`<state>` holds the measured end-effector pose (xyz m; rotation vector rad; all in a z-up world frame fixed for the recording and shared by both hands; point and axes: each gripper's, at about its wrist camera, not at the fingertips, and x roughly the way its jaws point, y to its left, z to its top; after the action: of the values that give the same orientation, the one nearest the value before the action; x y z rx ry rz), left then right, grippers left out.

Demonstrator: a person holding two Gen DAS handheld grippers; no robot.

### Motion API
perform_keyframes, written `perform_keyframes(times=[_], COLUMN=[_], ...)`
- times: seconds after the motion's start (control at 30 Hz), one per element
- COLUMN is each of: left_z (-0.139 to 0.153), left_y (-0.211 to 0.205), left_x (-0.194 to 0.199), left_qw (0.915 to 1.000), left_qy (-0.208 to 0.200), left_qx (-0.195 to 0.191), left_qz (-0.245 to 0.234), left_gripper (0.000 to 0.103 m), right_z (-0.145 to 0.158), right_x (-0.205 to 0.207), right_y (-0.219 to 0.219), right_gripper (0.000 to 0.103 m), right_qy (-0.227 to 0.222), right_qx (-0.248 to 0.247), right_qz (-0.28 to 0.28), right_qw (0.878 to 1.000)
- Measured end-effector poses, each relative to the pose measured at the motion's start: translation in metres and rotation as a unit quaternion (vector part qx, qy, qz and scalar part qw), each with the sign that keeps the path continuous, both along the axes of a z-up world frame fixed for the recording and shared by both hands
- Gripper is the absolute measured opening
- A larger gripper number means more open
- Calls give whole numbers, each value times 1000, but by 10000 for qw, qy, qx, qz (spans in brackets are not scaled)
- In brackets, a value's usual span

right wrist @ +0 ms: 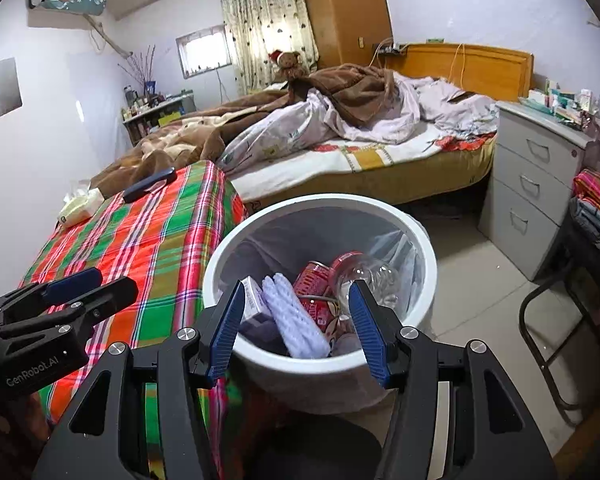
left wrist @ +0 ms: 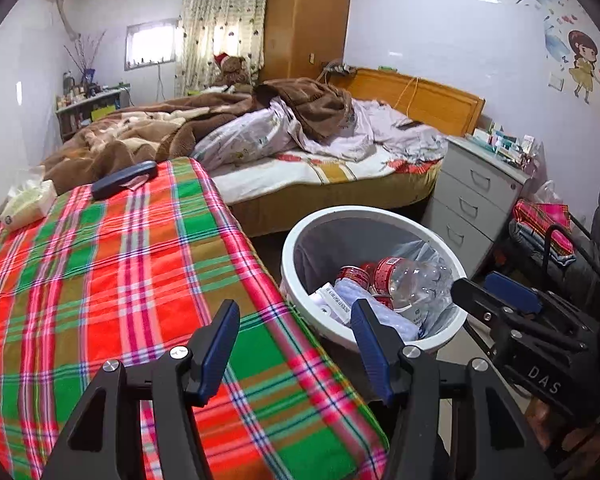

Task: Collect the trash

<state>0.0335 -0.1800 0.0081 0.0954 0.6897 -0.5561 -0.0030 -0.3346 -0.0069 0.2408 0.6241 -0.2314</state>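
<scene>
A white trash bin (left wrist: 300, 232) (right wrist: 220, 256) with a clear liner stands on the floor beside a plaid-covered table (left wrist: 112, 264) (right wrist: 148, 240). Inside lie red cans (right wrist: 314, 280), a crushed clear bottle (left wrist: 416, 276) (right wrist: 374, 276), a small white box (right wrist: 254, 294) and a pale knitted cloth (right wrist: 296, 320). My left gripper (left wrist: 295, 312) (right wrist: 114, 280) hangs open over the table's near corner, nothing between its fingers. My right gripper (right wrist: 298, 292) (left wrist: 476, 282) is open above the bin's near rim, holding nothing. A tissue pack (left wrist: 28, 204) (right wrist: 80, 206) and a dark blue case (left wrist: 124, 178) (right wrist: 150, 186) rest at the table's far end.
An unmade bed (left wrist: 320, 168) (right wrist: 360, 160) with brown blankets fills the room behind the bin. A grey drawer cabinet (left wrist: 472, 200) (right wrist: 532, 184) stands to its right. A black-framed chair (right wrist: 560, 320) with folded clothes stands at the far right. Tiled floor (right wrist: 472, 280) shows between bin and cabinet.
</scene>
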Motion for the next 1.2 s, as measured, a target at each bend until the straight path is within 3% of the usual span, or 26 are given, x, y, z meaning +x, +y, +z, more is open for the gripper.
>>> perform_keyframes(times=[0.17, 0.47, 0.57, 1.2], left_z=[1, 0, -2, -6], left_y=[12, 23, 25, 30], left_x=[-30, -66, -74, -78], left_qw=[9993, 9984, 9981, 9973], left_qy=[-351, -546, -597, -651], left_qx=[112, 55, 108, 166], left_qz=[117, 98, 93, 282], left_gripper=[58, 58, 58, 58], right_z=[3, -1, -1, -3], right_x=[-17, -43, -50, -55], right_y=[13, 33, 41, 47], right_gripper=[56, 56, 56, 56], right_qy=[-165, -387, -456, -507], right_qx=[-210, -366, -673, -581], right_qz=[-101, -322, -452, -525], right_qw=[9996, 9981, 9957, 9956])
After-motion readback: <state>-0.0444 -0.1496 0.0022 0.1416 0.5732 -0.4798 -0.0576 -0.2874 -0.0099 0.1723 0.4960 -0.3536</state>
